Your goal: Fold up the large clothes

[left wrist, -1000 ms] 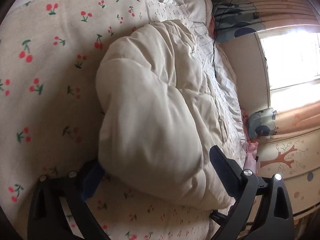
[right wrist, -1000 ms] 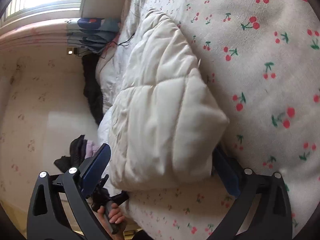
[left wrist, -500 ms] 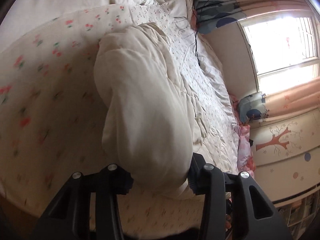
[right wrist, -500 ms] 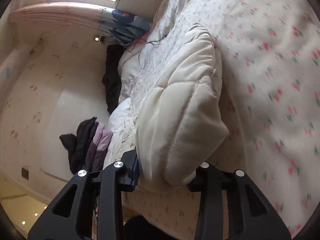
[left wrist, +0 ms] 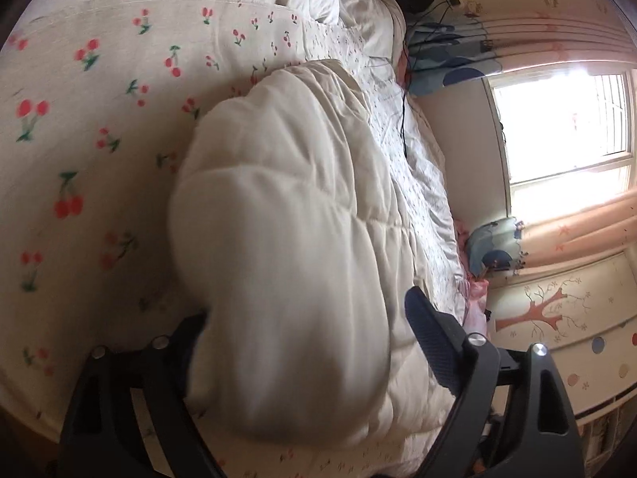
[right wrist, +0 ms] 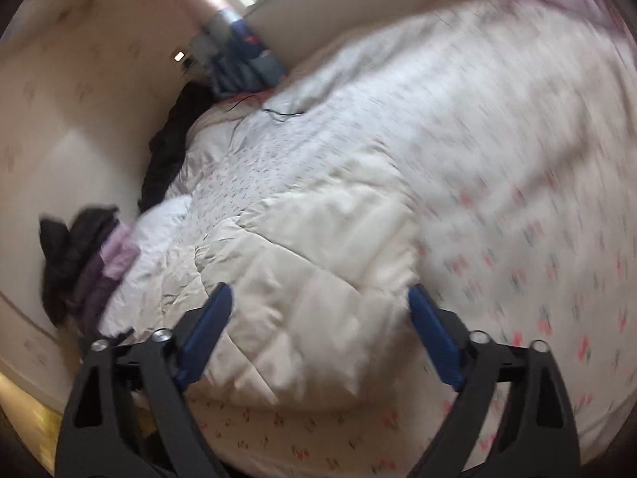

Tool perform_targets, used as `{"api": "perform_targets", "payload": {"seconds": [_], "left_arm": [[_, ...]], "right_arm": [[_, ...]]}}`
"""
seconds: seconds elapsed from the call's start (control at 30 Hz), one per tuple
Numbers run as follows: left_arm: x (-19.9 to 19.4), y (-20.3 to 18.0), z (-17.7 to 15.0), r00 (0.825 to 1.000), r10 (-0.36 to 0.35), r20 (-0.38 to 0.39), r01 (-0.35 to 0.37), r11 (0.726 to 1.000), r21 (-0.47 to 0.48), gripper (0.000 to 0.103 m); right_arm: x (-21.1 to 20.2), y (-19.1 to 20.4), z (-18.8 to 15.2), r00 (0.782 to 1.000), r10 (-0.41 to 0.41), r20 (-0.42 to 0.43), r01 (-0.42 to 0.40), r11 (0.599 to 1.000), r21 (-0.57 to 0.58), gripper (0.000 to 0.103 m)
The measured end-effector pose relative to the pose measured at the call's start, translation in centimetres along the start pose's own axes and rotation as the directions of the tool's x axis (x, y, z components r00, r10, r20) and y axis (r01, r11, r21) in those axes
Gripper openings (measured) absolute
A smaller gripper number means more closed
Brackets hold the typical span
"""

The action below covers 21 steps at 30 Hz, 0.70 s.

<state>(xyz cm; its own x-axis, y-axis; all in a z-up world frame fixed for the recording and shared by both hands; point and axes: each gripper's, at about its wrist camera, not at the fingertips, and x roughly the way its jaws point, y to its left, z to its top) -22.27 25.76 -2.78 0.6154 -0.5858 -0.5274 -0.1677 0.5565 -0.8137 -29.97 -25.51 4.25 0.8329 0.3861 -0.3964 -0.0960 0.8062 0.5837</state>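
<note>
A cream quilted puffer coat (left wrist: 286, 219) lies bunched in a thick fold on the cherry-print bedsheet (left wrist: 79, 119). My left gripper (left wrist: 306, 310) straddles its near end with jaws opening. The left finger sits half behind the padding, and the right pad (left wrist: 430, 338) stands just clear of it. In the right wrist view the same coat (right wrist: 318, 247) lies on the sheet (right wrist: 537, 239). My right gripper (right wrist: 318, 292) hangs above it, also opening. The coat's near end shows between the blue pads (right wrist: 207, 326), which do not press on it.
A white patterned duvet (left wrist: 418, 183) lies rumpled beyond the coat, with a dark cable (left wrist: 402, 119) across it. Dark and purple clothes (right wrist: 75, 263) are piled at the bed's edge. A bright window (left wrist: 565, 111) and pink curtains stand beyond the bed.
Half a second ago both grippers were squeezed on the coat's end; both have since spread wide. The right gripper has risen and rolled, so its view has turned and blurred.
</note>
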Motion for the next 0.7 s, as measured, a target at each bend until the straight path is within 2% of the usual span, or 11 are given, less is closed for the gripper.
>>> {"api": "perform_targets", "payload": {"seconds": [0.07,0.13,0.27,0.3,0.33,0.37,0.4,0.47,0.6,0.67,0.7], "left_arm": [[0.6,-0.7,-0.2,0.998,0.051,0.037,-0.052,0.998,0.032,0.087],[0.5,-0.4,-0.4,0.992,0.1,0.073,-0.104,0.993,0.054,0.088],[0.4,-0.4,-1.1,0.978,0.149,0.146,-0.162,0.983,0.083,0.09],[0.3,-0.3,-1.1,0.977,0.152,0.152,-0.166,0.983,0.083,0.09],[0.3,-0.3,-1.1,0.976,0.152,0.157,-0.166,0.983,0.081,0.091],[0.4,-0.4,-1.1,0.976,0.148,0.157,-0.163,0.983,0.089,0.094],[0.4,-0.5,-1.1,0.975,0.154,0.157,-0.171,0.98,0.1,0.094],[0.4,-0.5,-1.1,0.972,0.176,0.155,-0.194,0.975,0.107,0.094],[0.4,-0.5,-0.8,0.972,0.175,0.155,-0.193,0.975,0.106,0.094],[0.3,-0.5,-1.0,0.972,0.176,0.158,-0.194,0.975,0.105,0.094],[0.5,-0.9,-1.0,0.971,0.177,0.161,-0.195,0.975,0.104,0.094]], "right_arm": [[2.6,3.8,1.7,0.999,-0.033,-0.029,0.029,0.991,-0.128,0.093],[6.6,6.9,3.5,0.998,-0.034,-0.057,0.02,0.972,-0.233,0.093],[16.3,9.3,5.1,0.985,-0.11,-0.132,0.067,0.953,-0.295,0.093],[19.4,9.0,4.9,0.97,-0.169,-0.173,0.109,0.944,-0.311,0.093],[23.2,8.1,4.0,0.932,-0.259,-0.254,0.167,0.928,-0.335,0.097],[26.2,7.4,2.8,0.894,-0.296,-0.337,0.176,0.922,-0.344,0.097],[27.0,7.2,2.4,0.885,-0.314,-0.343,0.187,0.916,-0.356,0.097],[26.9,7.9,2.8,0.88,-0.326,-0.346,0.193,0.91,-0.366,0.097],[19.5,9.7,2.0,0.947,-0.22,-0.235,0.123,0.922,-0.367,0.097],[15.6,10.5,0.0,0.961,-0.208,-0.183,0.119,0.906,-0.406,0.097],[14.6,10.3,-0.9,0.96,-0.218,-0.176,0.127,0.899,-0.42,0.097]]}}
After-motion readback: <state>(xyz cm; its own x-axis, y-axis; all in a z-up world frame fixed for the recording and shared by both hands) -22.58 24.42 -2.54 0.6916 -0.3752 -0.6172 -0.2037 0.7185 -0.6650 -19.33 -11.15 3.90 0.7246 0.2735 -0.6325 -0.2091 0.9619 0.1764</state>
